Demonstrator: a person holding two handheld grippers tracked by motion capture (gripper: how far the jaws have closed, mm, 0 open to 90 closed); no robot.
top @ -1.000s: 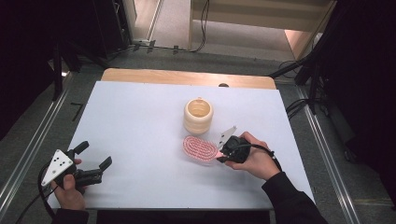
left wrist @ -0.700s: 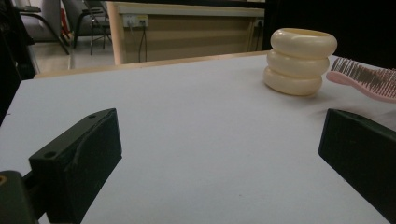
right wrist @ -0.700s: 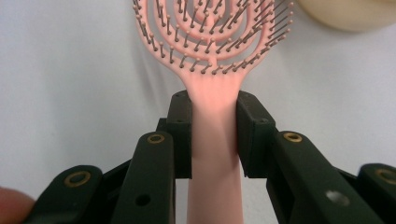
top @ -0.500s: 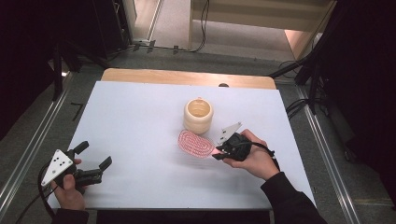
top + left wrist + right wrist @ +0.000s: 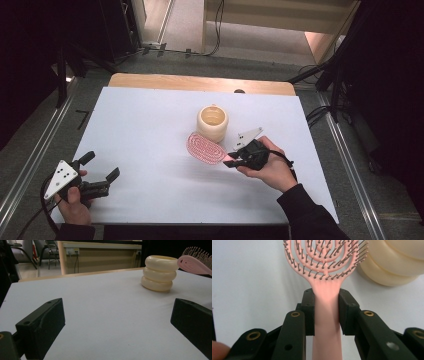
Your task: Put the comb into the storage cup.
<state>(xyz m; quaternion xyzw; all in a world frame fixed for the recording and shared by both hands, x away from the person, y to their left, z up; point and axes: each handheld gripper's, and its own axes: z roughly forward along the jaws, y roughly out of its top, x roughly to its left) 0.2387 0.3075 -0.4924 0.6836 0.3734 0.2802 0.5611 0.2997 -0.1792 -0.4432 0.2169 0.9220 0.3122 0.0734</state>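
The pink hairbrush is being clamped by its handle in the right hand-held gripper and has been carried closer to the cream holder, suggesting insertion. The left hand-held gripper is being held open, well apart from the holder, amid bare counter.

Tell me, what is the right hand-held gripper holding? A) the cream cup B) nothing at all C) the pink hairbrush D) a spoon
C: in the right gripper view, the right hand-held gripper has its two black jaws pressed against either side of the pink hairbrush handle, with the bristles facing the camera and the cream cup sitting free beside it.
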